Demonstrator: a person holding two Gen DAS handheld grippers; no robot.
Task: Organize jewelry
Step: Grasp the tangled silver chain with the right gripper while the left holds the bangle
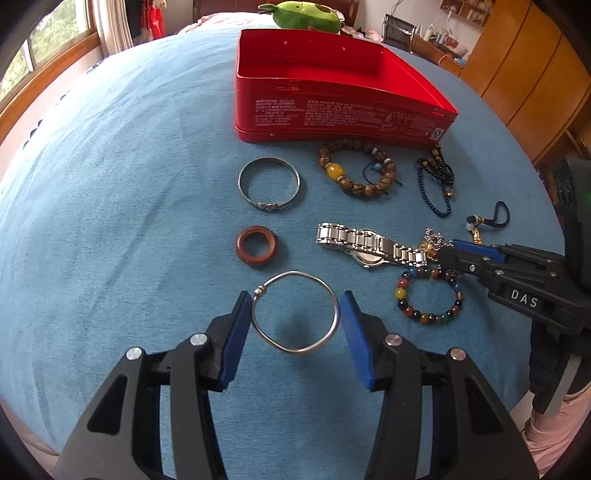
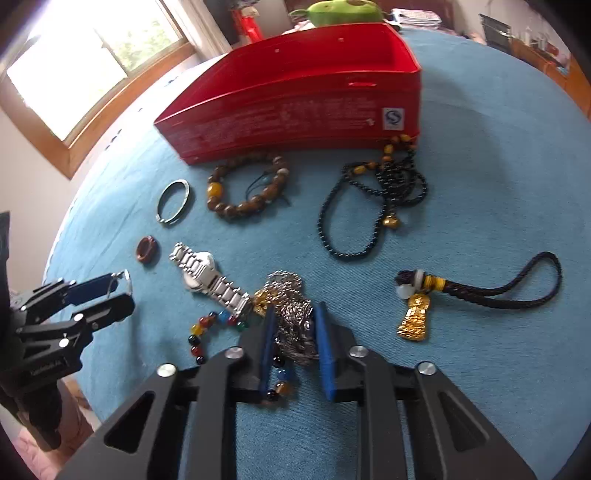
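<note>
An open red tin box point(image 1: 332, 118) stands on the blue cloth, also in the right wrist view point(image 2: 295, 110). My left gripper point(image 1: 295, 317) holds a thin silver wire bangle point(image 1: 295, 314) between its blue pads, slightly lifted. My right gripper point(image 2: 295, 325) is closed around a bunched silver chain point(image 2: 295, 317), over a multicolour bead bracelet point(image 1: 428, 295). A steel watch point(image 1: 369, 245), a red-brown ring point(image 1: 256, 249), a silver bangle point(image 1: 269, 184), a brown bead bracelet point(image 1: 356, 168) and a dark bead necklace point(image 2: 369, 206) lie around.
A gold charm on a black braided cord point(image 2: 480, 291) lies at the right. A green plush toy point(image 1: 303, 14) sits behind the box. A window point(image 2: 85, 62) is at the left, wooden cabinets point(image 1: 524, 74) at the right.
</note>
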